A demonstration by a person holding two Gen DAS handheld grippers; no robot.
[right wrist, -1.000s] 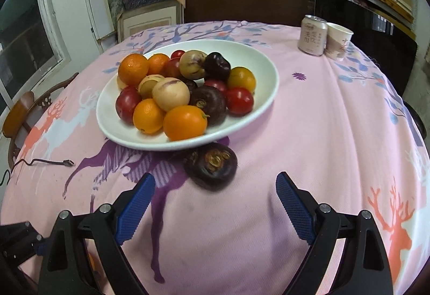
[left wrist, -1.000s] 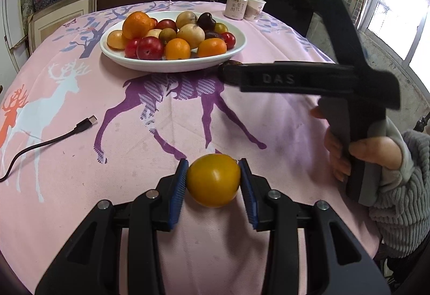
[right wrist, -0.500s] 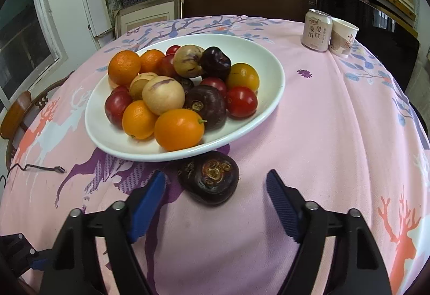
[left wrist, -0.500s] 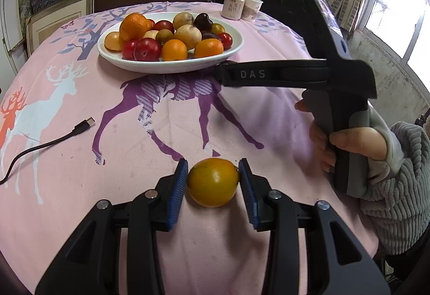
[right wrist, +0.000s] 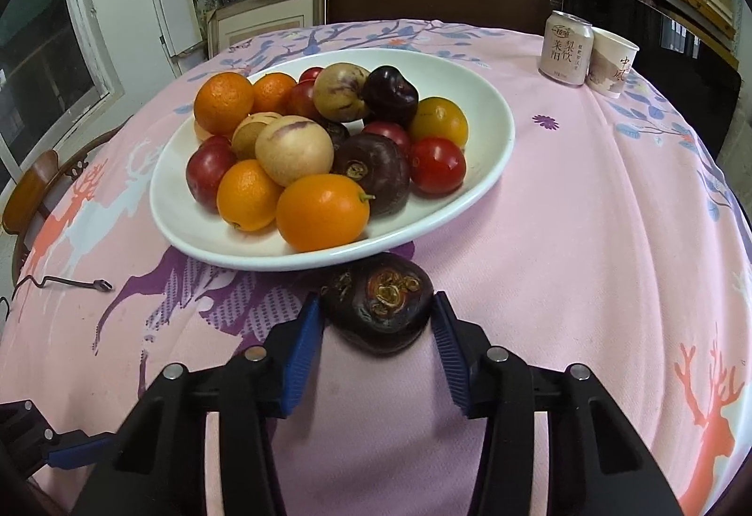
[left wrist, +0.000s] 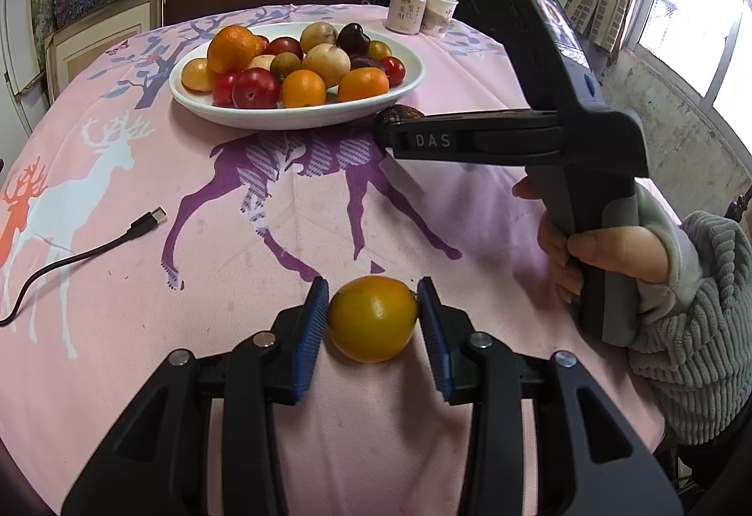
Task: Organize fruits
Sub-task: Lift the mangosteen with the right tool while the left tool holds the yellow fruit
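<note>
- Left gripper [left wrist: 372, 318]: blue pads clamp an orange-yellow fruit [left wrist: 372, 317] from both sides, low over the pink tablecloth [left wrist: 235, 281], well short of the white plate [left wrist: 301, 119]. Looks like a parked hold while the other hand works.
- Right gripper [right wrist: 378, 328]: jaws have just been closing around a dark purple fruit [right wrist: 378, 309]. Pads sit at its flanks; firm pinch or bare contact can't be told.
- That fruit lies on the cloth, tucked against the plate's near rim, partly under the lip. Hence the steep, near-side approach.
- Plate is heaped on the left; bare patch on the right, probably the drop spot for both strays.
- Risk: rim close to the fingertips, so lift toward the person first.
- Can [right wrist: 565, 54] and paper cup [right wrist: 611, 62] stand well clear.
</note>
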